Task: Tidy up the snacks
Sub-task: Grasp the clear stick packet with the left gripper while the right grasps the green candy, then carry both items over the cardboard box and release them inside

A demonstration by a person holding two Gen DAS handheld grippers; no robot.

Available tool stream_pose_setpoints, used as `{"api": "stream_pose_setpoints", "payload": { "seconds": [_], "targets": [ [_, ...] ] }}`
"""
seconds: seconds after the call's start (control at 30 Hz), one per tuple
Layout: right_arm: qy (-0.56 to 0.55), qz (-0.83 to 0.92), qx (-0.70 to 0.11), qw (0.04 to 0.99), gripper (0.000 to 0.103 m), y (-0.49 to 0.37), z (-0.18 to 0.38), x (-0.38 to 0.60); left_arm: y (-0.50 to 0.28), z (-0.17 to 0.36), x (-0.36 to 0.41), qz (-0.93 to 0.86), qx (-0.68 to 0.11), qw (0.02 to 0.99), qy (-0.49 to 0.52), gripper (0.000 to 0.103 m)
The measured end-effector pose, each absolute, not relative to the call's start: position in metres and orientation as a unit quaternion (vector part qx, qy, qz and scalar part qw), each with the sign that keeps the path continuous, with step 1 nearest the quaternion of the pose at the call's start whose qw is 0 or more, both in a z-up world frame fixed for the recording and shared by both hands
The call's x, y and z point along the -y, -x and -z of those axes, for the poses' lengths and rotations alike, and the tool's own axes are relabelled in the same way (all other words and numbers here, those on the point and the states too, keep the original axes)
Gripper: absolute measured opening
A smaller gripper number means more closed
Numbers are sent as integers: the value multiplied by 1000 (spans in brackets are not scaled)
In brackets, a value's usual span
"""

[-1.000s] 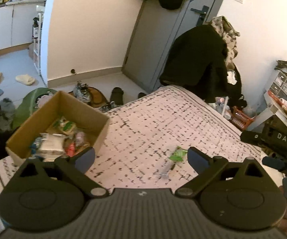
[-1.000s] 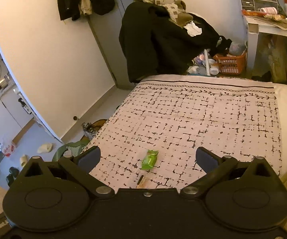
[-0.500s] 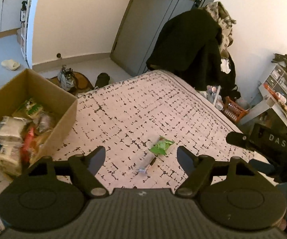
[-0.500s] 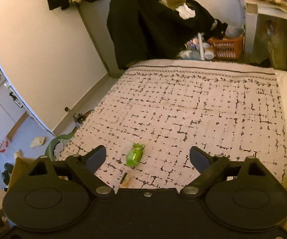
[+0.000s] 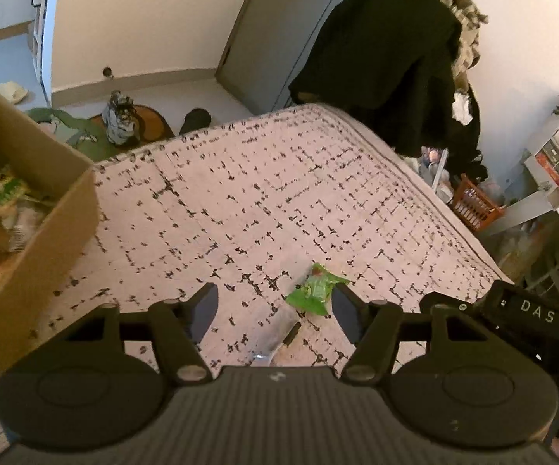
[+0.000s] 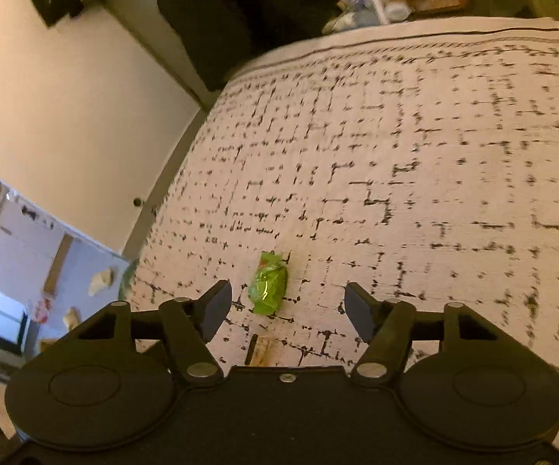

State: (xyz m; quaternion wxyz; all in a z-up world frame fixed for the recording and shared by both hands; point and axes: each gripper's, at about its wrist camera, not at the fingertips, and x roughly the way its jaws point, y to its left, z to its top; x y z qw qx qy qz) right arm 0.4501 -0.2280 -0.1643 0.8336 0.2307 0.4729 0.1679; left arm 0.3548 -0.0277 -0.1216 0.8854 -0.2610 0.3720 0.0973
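A small green snack packet (image 5: 315,290) lies on the patterned bedspread (image 5: 279,193); it also shows in the right wrist view (image 6: 268,283). A clear-wrapped stick snack (image 5: 279,336) lies just in front of it, and its end shows in the right wrist view (image 6: 258,350). My left gripper (image 5: 275,310) is open, low over both snacks. My right gripper (image 6: 287,308) is open, just above the bed, with the green packet near its left finger. A cardboard box (image 5: 43,232) holding several snacks stands at the left.
The right gripper's body (image 5: 527,314) shows at the right of the left wrist view. A dark coat (image 5: 388,58) hangs past the bed's far corner. An orange basket (image 5: 473,203) and a desk (image 5: 558,193) stand at the right. Shoes and clutter lie on the floor beyond the bed.
Both grippers have moved down and closer to the green packet and the stick snack. The box has slid toward the left edge of the left wrist view. Both stay open.
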Motion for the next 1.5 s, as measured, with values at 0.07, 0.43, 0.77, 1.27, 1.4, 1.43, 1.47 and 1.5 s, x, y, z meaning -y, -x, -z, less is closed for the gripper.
{"api": "stream_pose_setpoints", "payload": {
  "seconds": [0.07, 0.43, 0.77, 1.27, 1.4, 1.43, 1.47, 1.5],
  "targets": [
    [-223, -166, -479, 833, 64, -458, 171, 221, -364, 131, 30, -88, -387, 880, 263, 63],
    [-233, -189, -498, 814, 64, -478, 202, 207, -389, 188, 47, -65, -455, 847, 268, 43],
    [-208, -194, -496, 820, 56, -492, 213, 163, -398, 191, 30, -115, -474, 831, 266, 15],
    [-203, -191, -450, 849, 24, -441, 170, 157, -366, 127, -31, -167, -418, 842, 296, 15],
    [-217, -203, -431, 852, 24, -421, 150, 153, -347, 105, -33, -159, -401, 850, 302, 15],
    [-216, -210, -425, 853, 24, -418, 144, 149, -342, 100, -34, -159, -398, 851, 305, 15],
    [-213, -217, -418, 856, 24, -413, 136, 147, -338, 95, -34, -158, -394, 853, 305, 15],
    [-209, -224, -409, 859, 24, -406, 128, 145, -331, 89, -34, -159, -388, 855, 304, 15]
  ]
}}
